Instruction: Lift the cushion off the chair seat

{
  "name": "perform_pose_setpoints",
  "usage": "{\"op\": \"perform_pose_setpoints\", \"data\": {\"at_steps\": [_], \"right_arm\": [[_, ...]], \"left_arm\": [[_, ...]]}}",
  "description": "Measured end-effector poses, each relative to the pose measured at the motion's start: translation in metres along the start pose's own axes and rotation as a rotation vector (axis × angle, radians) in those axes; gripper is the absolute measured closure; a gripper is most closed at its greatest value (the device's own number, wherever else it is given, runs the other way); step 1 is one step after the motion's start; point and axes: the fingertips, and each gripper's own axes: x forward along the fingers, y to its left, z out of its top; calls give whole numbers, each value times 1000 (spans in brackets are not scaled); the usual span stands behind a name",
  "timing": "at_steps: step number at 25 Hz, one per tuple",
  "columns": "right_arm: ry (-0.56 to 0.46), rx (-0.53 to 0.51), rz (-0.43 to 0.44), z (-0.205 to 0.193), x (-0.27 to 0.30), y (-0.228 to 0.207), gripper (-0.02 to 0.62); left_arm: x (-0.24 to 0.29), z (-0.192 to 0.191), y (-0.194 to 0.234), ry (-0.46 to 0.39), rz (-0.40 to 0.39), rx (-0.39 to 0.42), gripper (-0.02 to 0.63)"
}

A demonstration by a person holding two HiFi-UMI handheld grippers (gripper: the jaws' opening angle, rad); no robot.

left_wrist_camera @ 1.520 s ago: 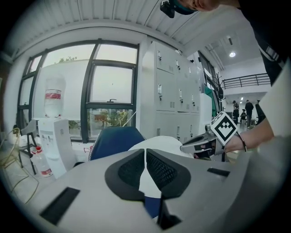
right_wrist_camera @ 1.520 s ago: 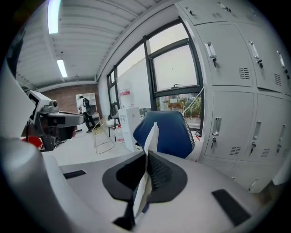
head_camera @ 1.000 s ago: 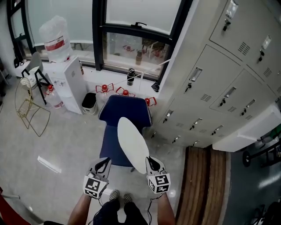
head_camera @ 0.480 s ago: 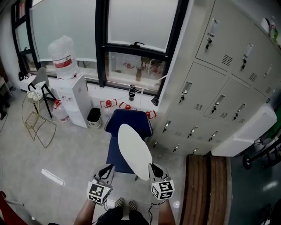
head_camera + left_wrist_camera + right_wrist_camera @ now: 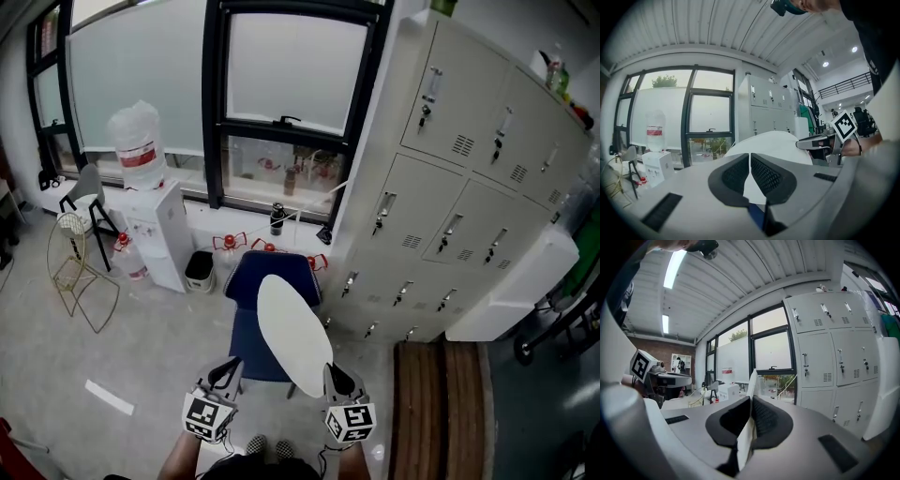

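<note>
The white oval cushion [image 5: 292, 333] hangs tilted on edge above the blue chair [image 5: 272, 270], clear of its seat [image 5: 247, 352]. My right gripper [image 5: 335, 371] is shut on the cushion's near right rim. In the right gripper view the cushion [image 5: 752, 379] runs edge-on between the jaws of the right gripper [image 5: 751, 400]. My left gripper [image 5: 231, 365] is to the left of the cushion, apart from it, with blue seat showing between them. In the left gripper view the left gripper [image 5: 750, 156] has its tips together, and the cushion [image 5: 774, 142] bulges behind them to the right.
Grey lockers [image 5: 450, 234] stand close on the right of the chair. A water dispenser [image 5: 155, 225], a small bin [image 5: 199, 270] and a wire stool [image 5: 80, 267] stand at the left under the window. A wooden strip [image 5: 441, 403] lies on the floor at the right.
Both grippers have risen, and the cushion has gone up with the right one. The chair now sits lower and farther below the cushion.
</note>
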Motion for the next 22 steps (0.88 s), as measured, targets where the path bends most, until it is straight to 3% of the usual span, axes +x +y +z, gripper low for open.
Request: {"op": "perform_pose_setpoints", "data": {"at_steps": [12, 22], "right_arm": [[-30, -49, -46, 12, -33, -3, 560], [-23, -47, -31, 11, -30, 8, 560]], "left_arm": [[-21, 5, -11, -8, -15, 9, 580], [-23, 8, -9, -20, 2, 3, 580]]}}
